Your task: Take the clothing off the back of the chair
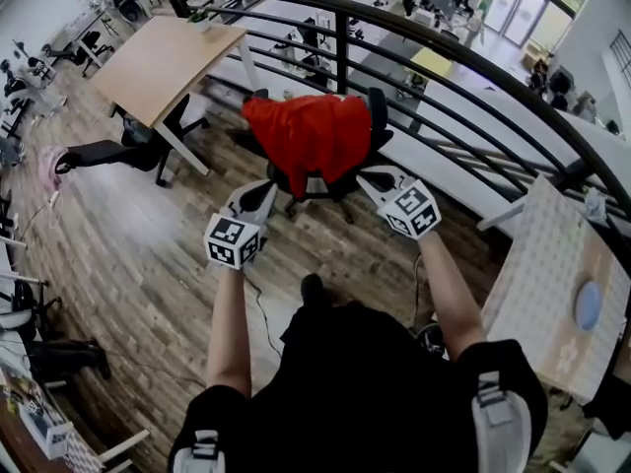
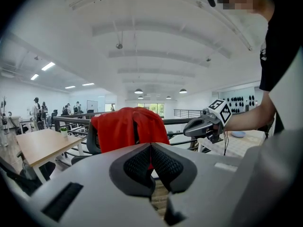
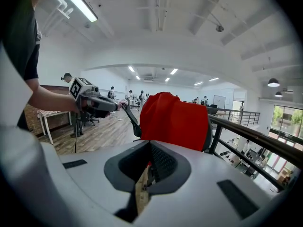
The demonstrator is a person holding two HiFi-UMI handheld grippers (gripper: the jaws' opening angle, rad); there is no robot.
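Red clothing [image 1: 311, 136] is draped over the chair [image 1: 378, 116] back, dead ahead at twelve o'clock. Left claw [image 2: 150, 144] sits at the garment's seven o'clock, jaws pressed together, nothing in them. Right claw [image 3: 150, 144] at five o'clock is closed up too, empty. Both near the fabric, not touching.

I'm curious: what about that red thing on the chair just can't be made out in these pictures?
- What garment the red clothing is: it hangs in folds, and no view shows a collar or sleeves clearly.
- The chair backrest: mostly covered by it in every view.
- The chair's base, in both gripper views: hidden behind the left gripper and the right gripper.
- Distant people: too small.
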